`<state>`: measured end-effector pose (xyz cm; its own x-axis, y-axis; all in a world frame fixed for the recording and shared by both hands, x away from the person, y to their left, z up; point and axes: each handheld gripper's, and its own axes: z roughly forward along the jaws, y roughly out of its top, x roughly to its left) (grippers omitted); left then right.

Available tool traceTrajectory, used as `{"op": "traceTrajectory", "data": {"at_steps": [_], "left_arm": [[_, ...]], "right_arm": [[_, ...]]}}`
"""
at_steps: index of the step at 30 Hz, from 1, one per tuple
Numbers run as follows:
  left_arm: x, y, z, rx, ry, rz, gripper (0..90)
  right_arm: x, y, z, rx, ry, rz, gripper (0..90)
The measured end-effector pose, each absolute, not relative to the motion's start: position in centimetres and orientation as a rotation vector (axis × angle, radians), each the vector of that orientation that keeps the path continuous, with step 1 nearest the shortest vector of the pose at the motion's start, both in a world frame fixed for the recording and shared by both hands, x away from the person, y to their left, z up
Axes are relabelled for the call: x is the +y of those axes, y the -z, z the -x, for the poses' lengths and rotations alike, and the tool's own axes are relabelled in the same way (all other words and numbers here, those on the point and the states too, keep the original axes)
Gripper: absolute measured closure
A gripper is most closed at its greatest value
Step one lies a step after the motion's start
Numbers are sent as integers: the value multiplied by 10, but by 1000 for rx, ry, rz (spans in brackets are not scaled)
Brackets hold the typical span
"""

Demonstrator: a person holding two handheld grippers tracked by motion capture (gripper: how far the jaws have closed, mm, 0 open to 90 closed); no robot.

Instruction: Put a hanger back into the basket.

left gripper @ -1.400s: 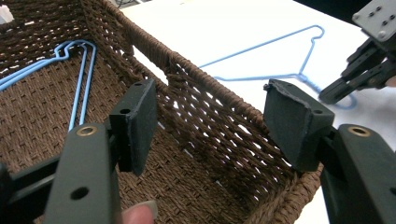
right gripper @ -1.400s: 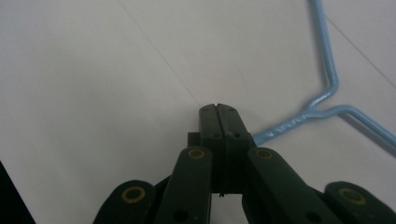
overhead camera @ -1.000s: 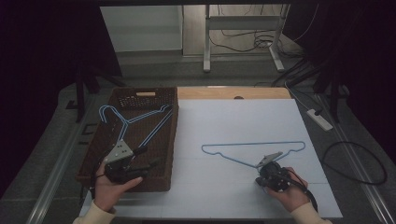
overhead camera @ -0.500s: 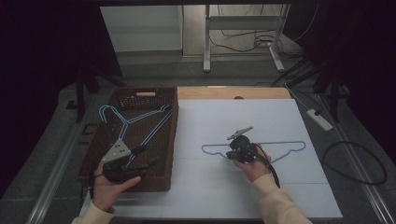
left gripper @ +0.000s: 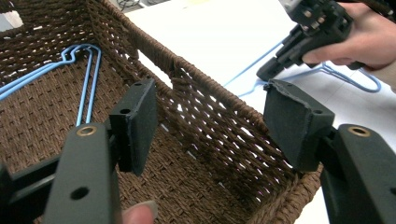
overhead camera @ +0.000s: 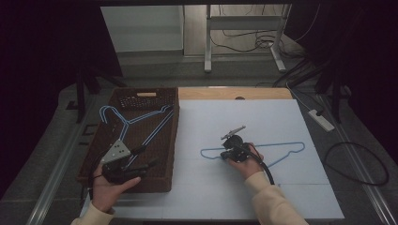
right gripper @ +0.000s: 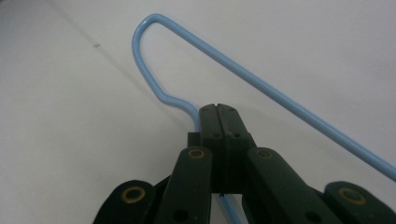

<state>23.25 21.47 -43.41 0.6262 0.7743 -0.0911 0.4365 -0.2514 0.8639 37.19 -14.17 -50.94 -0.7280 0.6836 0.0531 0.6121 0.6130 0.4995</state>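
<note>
High view: right gripper (overhead camera: 228,151) clamped on the blue hanger (overhead camera: 286,145) lying on the white table (overhead camera: 281,117), left gripper (overhead camera: 141,159) at 9 o'clock over the wicker basket (overhead camera: 171,140); left gripper view: jaws apart, empty; right gripper view: jaws pressed together on the hanger wire.

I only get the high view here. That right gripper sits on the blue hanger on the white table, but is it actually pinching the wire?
Observer: Yes. In the right gripper view the right gripper is shut on the blue hanger, clamping the wire just past its bent end.
Operator: And the left one over the basket, is it holding anything?
Observer: No. In the left gripper view the left gripper stands open, its jaws on either side of the wicker basket wall without gripping it.
Operator: Is anything in the basket?
Observer: Blue hangers lie flat on its woven floor.
</note>
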Motion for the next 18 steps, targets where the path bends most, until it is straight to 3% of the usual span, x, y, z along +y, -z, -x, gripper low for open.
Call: {"op": "traceTrajectory", "data": {"at_steps": [18], "left_arm": [[214,434,-232,965,-441,-1887,357]], "right_arm": [[-146,511,-312,2842,-815,-897,900]]}}
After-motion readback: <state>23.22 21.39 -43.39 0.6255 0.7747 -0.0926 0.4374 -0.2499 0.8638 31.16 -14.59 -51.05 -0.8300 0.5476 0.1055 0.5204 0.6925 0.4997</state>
